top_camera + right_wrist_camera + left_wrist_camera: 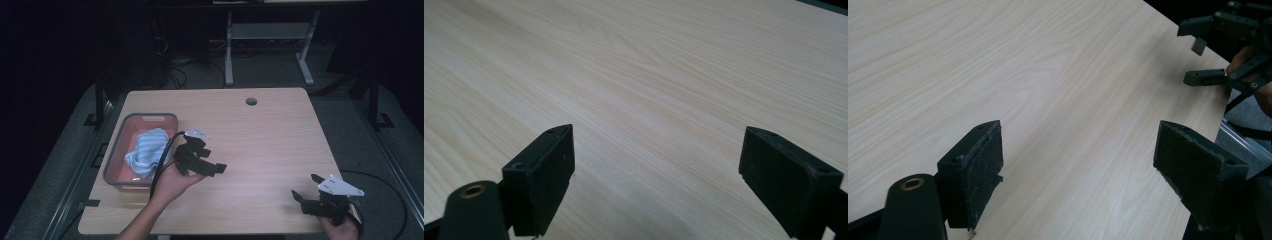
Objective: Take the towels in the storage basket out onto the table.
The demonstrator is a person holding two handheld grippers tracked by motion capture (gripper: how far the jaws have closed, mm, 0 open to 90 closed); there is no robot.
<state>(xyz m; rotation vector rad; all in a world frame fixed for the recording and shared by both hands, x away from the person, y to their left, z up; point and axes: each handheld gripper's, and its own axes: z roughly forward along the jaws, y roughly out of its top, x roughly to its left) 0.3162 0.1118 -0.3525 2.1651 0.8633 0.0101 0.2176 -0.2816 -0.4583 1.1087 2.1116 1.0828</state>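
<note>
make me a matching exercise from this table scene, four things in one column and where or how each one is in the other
Things:
1. striped cloth
2. basin
3. left claw
4. right claw

Places or states:
A. open, near the table's front right corner
B. bunched up inside the red container
C. open, just right of the basin
D. on the table's left side, grey rim

Pairs: 1-B, 2-D, 3-C, 4-A

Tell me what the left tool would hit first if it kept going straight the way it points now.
Probably the bare table. The left tool, jaws open and empty, points down across the wood toward the right tool near the far edge. That tool is the only thing in that line, though depth is hard to judge.
</note>
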